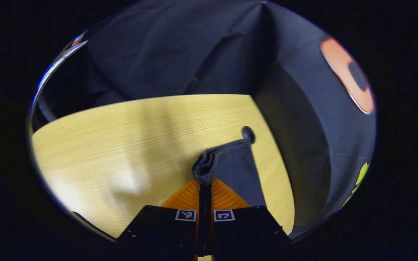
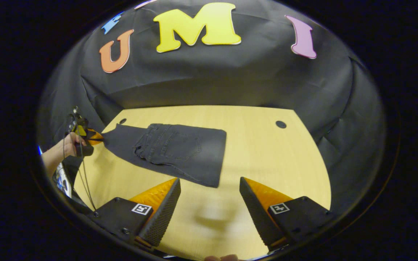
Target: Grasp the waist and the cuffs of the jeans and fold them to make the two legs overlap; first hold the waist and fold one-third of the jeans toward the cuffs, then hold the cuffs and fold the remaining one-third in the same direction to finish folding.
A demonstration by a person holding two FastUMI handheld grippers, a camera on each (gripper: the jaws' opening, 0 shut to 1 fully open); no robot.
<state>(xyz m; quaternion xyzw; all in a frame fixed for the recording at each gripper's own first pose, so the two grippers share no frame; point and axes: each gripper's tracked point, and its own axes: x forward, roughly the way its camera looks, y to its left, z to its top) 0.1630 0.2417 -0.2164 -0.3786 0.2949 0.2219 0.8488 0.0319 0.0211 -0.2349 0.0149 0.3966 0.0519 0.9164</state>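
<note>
Right gripper view takes in the whole job at once. The booth wall (image 2: 209, 79), black cloth, wraps the space from nine o'clock round to three. Below it, the light wood-grain table (image 2: 267, 163) fills the middle and lower field, with a small round hole (image 2: 281, 124) near two o'clock and another (image 2: 122, 121) near ten.

The jeans (image 2: 172, 152) lie flat on the table, left of centre, as one dark slab with a back pocket facing up. To my eye the legs already overlap and the waist third is folded over, since the waistband sits mid-slab rather than at an end. What looks left is the last third: carrying the held end, at nine o'clock, over the rest. I cannot tell for certain that this end is the cuffs.

At nine o'clock a hand (image 2: 65, 145) holds the left gripper (image 2: 98, 137), drawing that end to a point. In the left gripper view its fingers are together, clamped on a bunched edge of the jeans (image 1: 230, 163) at six o'clock.

The right gripper (image 2: 209, 197) stands with its fingers apart at six o'clock, above bare table, just short of the near edge of the jeans.
</note>
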